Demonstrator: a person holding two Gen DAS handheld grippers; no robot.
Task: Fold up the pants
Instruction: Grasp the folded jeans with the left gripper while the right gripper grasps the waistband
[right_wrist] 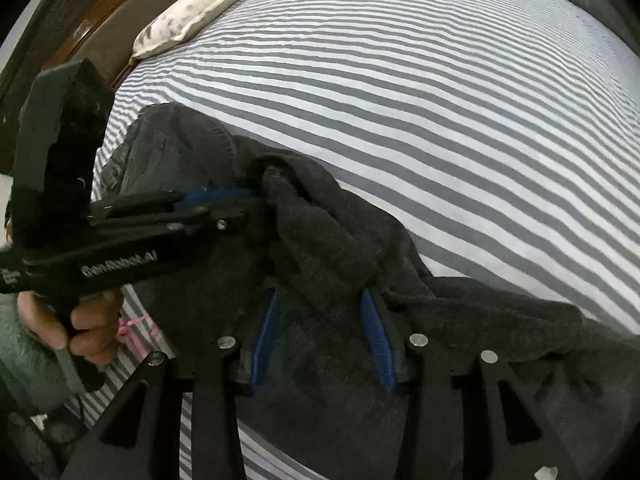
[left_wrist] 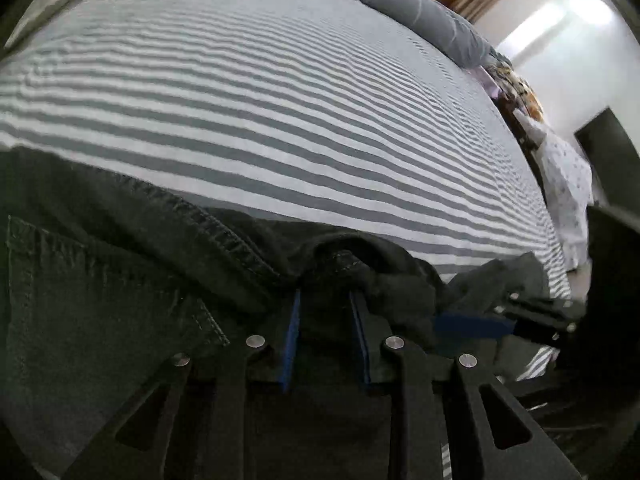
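Note:
Dark grey denim pants (left_wrist: 120,264) lie on a striped bed sheet (left_wrist: 260,92). My left gripper (left_wrist: 325,300) is shut on a bunched fold of the pants near a stitched seam. It also shows in the right wrist view (right_wrist: 256,198), held in a hand and pinching the cloth from the left. My right gripper (right_wrist: 322,300) is shut on the pants (right_wrist: 332,232), with dark cloth bunched between its blue pads (right_wrist: 378,340). It appears at the right of the left wrist view (left_wrist: 472,324). The two grippers hold the cloth close together.
The grey-and-white striped sheet (right_wrist: 440,100) covers the bed. A grey blanket (left_wrist: 420,4) lies along the far edge. A patterned pillow (right_wrist: 180,20) lies at the headboard (right_wrist: 100,12). The bed edge runs along the right in the left wrist view.

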